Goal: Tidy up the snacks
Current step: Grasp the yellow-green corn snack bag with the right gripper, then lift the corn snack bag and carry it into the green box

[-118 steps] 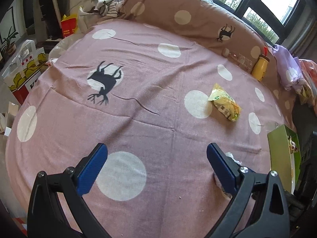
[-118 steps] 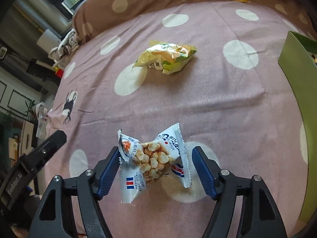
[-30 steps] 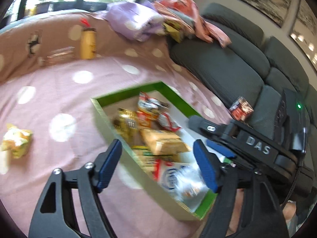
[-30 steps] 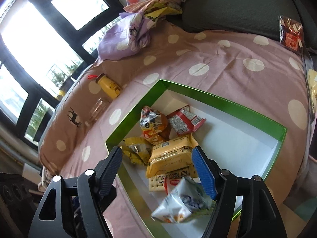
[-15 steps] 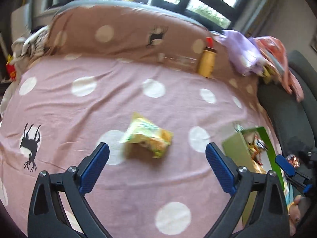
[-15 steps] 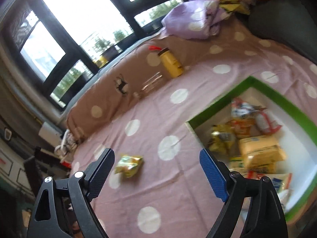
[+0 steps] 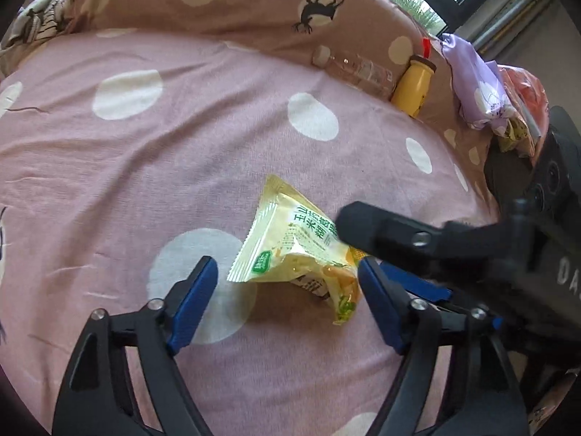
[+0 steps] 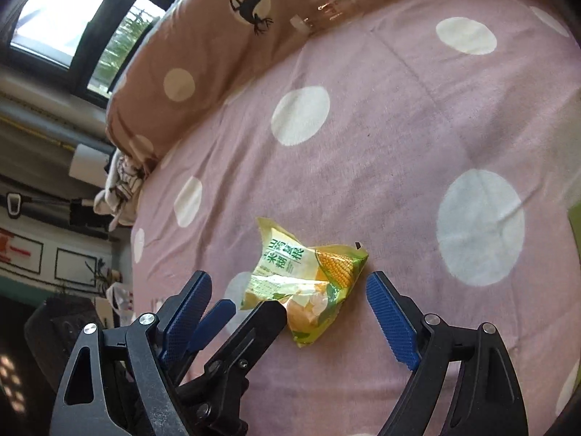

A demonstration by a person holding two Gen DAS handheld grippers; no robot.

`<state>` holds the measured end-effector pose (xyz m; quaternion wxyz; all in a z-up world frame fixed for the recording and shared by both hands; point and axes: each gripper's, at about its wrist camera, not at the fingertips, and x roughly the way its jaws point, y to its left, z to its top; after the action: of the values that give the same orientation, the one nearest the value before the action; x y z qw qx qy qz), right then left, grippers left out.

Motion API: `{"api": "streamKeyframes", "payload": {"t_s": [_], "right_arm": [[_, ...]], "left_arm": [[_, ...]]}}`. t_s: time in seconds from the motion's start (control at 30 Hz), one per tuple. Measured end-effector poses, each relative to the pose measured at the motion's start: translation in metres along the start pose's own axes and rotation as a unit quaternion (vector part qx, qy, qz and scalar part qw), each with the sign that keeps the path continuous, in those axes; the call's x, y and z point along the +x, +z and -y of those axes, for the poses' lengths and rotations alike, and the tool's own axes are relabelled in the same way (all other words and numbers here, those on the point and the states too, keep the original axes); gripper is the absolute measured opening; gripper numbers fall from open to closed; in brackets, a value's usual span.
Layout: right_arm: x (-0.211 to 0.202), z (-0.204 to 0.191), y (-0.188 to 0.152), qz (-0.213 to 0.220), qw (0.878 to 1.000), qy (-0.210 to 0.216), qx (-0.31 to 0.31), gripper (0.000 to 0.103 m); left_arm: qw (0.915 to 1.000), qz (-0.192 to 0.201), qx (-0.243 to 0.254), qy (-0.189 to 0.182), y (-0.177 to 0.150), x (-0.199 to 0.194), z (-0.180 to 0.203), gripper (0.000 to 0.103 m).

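I am bracketing the yellow corn-snack packet (image 7: 294, 250) on the pink spread (image 7: 181, 145), both the left gripper (image 7: 287, 290) and the right gripper (image 8: 287, 298) spread wide, empty. It looks light, crinkly and slippery; I'd pinch its puffed middle, toward 12 o'clock.

Crinkled yellow-green corn snack packet (image 7: 294, 250) flat on pink polka-dot bedspread (image 7: 145, 145)

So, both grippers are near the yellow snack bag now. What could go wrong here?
Both the open left gripper and the open right gripper straddle the same snack bag, so they may collide. The bag lies crumpled on the soft polka-dot cover; closing fingers might pinch fabric or crush its contents.
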<state>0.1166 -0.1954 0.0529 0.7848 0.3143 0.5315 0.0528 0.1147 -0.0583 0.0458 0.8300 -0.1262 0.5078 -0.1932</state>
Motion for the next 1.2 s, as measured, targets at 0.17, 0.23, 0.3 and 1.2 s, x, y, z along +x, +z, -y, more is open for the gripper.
{"api": "streamKeyframes", "payload": {"t_s": [0.17, 0.23, 0.3, 1.2], "right_arm": [[0.016, -0.002, 0.000, -0.015, 1.000, -0.001, -0.014, 0.070], [0.015, -0.004, 0.000, -0.009, 1.000, -0.015, -0.025, 0.065], [0.012, -0.004, -0.001, -0.005, 0.999, -0.016, -0.034, 0.058], [-0.068, -0.040, -0.113, 0.008, 0.992, 0.066, -0.108, 0.044]], "left_arm": [[0.9998, 0.006, 0.019, 0.002, 0.001, 0.009, 0.002, 0.055], [0.9996, 0.009, 0.025, 0.012, 0.000, 0.011, 0.003, 0.051], [0.9995, 0.011, 0.028, 0.012, -0.001, 0.010, 0.004, 0.045], [0.9922, 0.051, 0.062, 0.095, -0.095, -0.101, 0.043, 0.036]]}}
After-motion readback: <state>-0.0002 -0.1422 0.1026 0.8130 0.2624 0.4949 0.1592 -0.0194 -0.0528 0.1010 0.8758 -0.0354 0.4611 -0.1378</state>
